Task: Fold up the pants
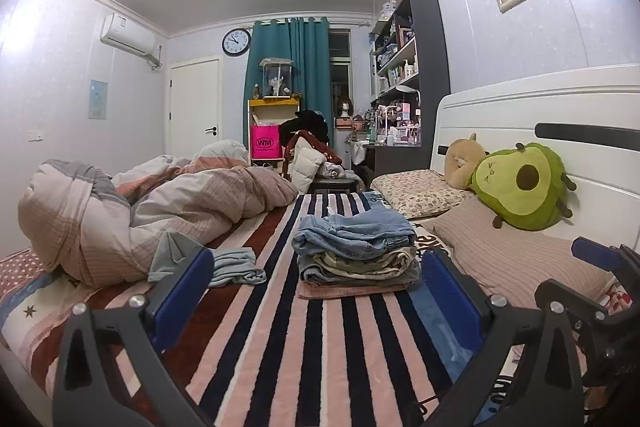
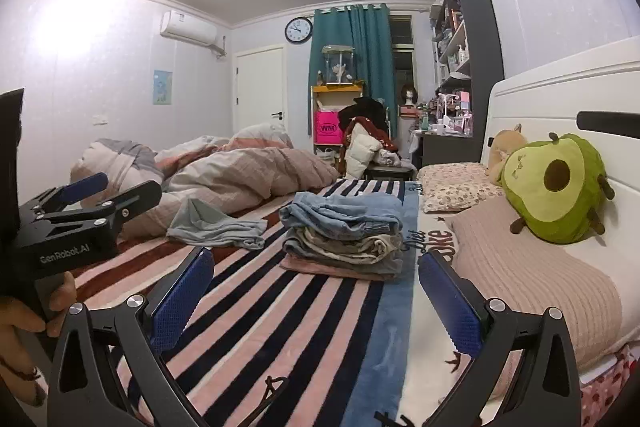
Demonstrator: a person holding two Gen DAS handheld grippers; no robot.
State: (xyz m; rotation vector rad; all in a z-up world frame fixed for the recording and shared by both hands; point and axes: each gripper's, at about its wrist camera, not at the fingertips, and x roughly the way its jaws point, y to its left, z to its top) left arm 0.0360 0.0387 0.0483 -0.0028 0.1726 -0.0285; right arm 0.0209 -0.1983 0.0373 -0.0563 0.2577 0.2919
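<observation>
A stack of folded pants (image 1: 356, 251) (image 2: 344, 231), pale blue denim on top, sits mid-bed on the striped blanket (image 1: 280, 339) (image 2: 280, 327). To its left lies a loose, crumpled grey-blue garment (image 1: 224, 263) (image 2: 216, 225). My left gripper (image 1: 318, 291) is open just short of the stack, with nothing between its blue pads (image 1: 184, 291). The right wrist view shows it (image 2: 108, 193) from the side, held by a hand (image 2: 24, 311). My right gripper (image 2: 318, 297) is also open and empty, in front of the stack's right side; it (image 1: 580, 271) shows at the right edge of the left wrist view.
A bunched duvet (image 1: 140, 211) (image 2: 224, 175) fills the bed's left side. Pillows (image 1: 512, 259) (image 2: 532, 267), an avocado plush (image 1: 524, 187) (image 2: 556, 187) and the white headboard (image 1: 540, 103) line the right. A chair heaped with clothes (image 1: 312, 147) and shelves (image 1: 404, 75) stand beyond the bed.
</observation>
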